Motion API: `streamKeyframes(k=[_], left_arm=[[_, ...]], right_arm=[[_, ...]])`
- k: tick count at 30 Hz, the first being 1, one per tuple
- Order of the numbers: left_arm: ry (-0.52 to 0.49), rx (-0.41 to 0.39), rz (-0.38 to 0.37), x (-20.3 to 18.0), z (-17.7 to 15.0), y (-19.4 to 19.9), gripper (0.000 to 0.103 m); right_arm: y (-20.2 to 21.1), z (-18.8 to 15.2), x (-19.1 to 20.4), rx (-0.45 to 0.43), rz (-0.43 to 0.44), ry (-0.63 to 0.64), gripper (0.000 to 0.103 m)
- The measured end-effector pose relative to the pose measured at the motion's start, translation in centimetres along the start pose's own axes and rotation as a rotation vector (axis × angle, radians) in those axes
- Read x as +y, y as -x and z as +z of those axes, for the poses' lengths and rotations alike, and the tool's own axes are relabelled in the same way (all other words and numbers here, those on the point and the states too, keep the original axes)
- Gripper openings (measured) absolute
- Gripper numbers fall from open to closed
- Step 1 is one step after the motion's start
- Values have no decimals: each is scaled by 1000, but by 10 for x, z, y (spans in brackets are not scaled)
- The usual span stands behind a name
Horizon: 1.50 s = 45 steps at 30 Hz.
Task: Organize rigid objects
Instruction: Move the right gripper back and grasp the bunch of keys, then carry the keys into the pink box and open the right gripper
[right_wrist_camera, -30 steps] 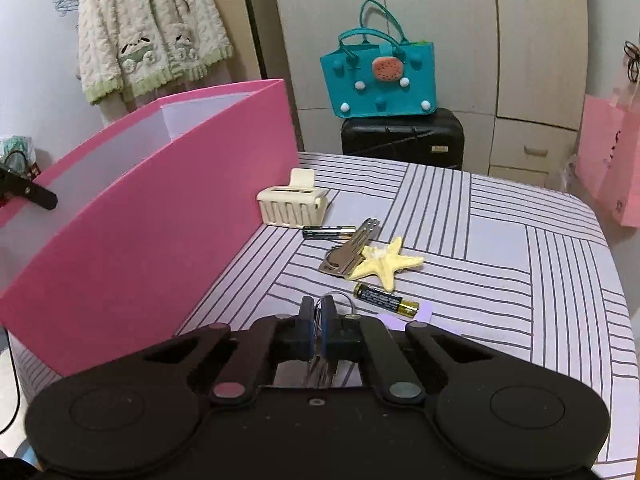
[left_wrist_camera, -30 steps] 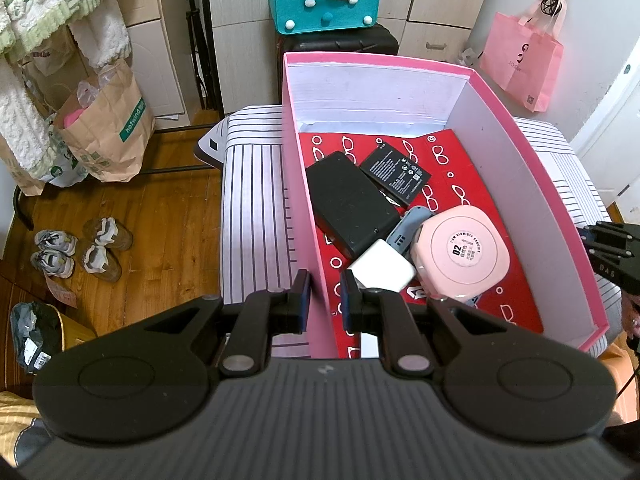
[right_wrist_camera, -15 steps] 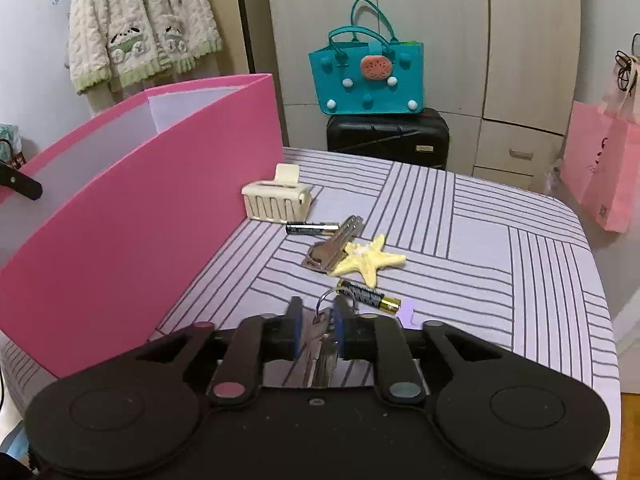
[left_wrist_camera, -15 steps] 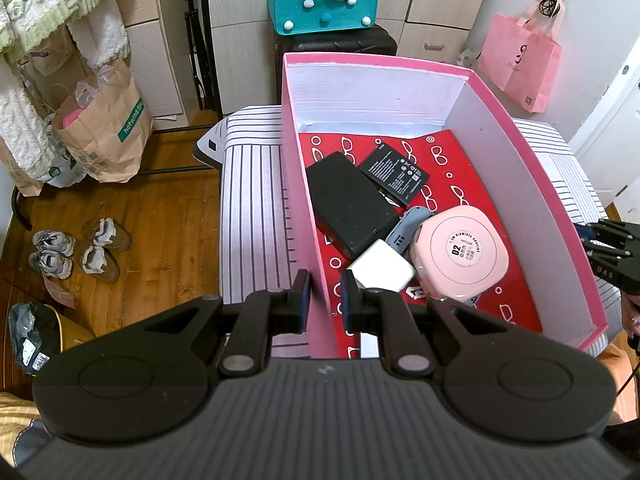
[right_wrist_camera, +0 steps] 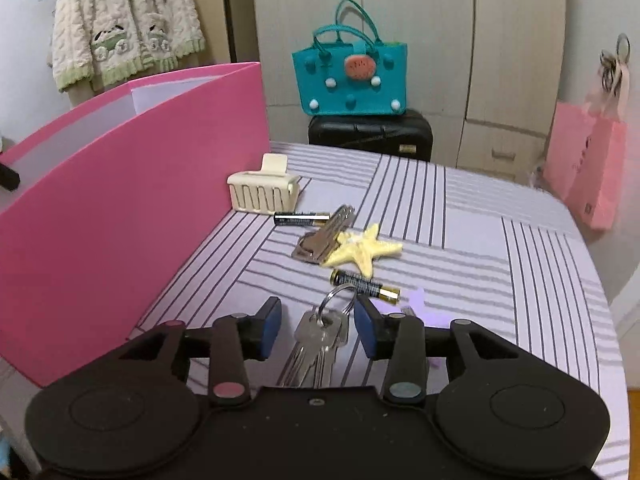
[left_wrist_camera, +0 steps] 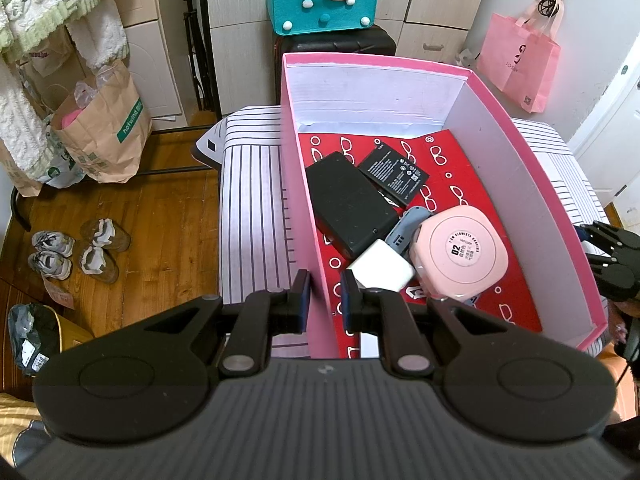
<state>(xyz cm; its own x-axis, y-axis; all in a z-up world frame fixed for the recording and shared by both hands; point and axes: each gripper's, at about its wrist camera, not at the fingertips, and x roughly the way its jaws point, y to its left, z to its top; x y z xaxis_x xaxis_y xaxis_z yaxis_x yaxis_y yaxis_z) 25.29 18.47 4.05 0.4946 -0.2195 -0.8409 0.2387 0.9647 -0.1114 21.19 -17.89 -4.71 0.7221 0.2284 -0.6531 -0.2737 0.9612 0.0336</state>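
Two claws: one on each side of the pink box [left_wrist_camera: 520,152].
L claw [left_wrist_camera: 324,294]: jaws pinch the box's near-left wall, one pad outside, one inside. Narrow gap, wall fills it.
R claw [right_wrist_camera: 316,320]: jaws apart, not wide. Keys [right_wrist_camera: 316,340] lie between the pads on the bed; pads don't press them. Ring end points away from the cam.
Box: sits on the striped bed [right_wrist_camera: 500,240], white inside, red paper w/ glasses print on the floor.
In box: black block [left_wrist_camera: 350,208], flat black batt [left_wrist_camera: 394,176] just beside it, white cube [left_wrist_camera: 380,268], grey thing [left_wrist_camera: 406,228] partly under the rest, pink round case [left_wrist_camera: 460,250]. All bunched toward the near end, touching.
On bed, right of box: cream basket [right_wrist_camera: 264,194] close to the box wall; AAA batt [right_wrist_camera: 302,219] just in front of it; metal clip [right_wrist_camera: 324,236] touching a yellow star [right_wrist_camera: 364,252]; 2nd batt [right_wrist_camera: 364,286] just past the key ring.
Far side: teal bag [right_wrist_camera: 352,80] on a black case [right_wrist_camera: 370,136].
Wall, right: pink bag [left_wrist_camera: 520,64] hangs.
Floor, left: brown paper bag [left_wrist_camera: 100,132], shoes [left_wrist_camera: 76,250].
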Motion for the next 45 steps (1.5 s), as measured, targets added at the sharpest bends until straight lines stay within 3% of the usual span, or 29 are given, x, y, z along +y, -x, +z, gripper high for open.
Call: streamKeyframes(k=[3,5,17,23,29,37,45], left_arm=[[-1,1,1,0,0,0,13],[-3,4,0,0,0,0,13],[-66,78,25,-6,13,-4,13],[-85,100,28,-7,16,-2,13],[-96,68,31,-5,16,3,9],[-98,50,24,-3,14,2,9],[-94,56,21,-2,17,-2,9]], right_arm=[[0,4,-2,3,11,-16,23],[3,7,-8,-13,22,-45,4],[35,53,-23,-22,189,-150,4],[59,99,-8,-76,269,-107,4],[72,144,18,-132,351,-22,4],[41,170,67,-82,485,34,4],[-18,175,108,52,555,46,4]])
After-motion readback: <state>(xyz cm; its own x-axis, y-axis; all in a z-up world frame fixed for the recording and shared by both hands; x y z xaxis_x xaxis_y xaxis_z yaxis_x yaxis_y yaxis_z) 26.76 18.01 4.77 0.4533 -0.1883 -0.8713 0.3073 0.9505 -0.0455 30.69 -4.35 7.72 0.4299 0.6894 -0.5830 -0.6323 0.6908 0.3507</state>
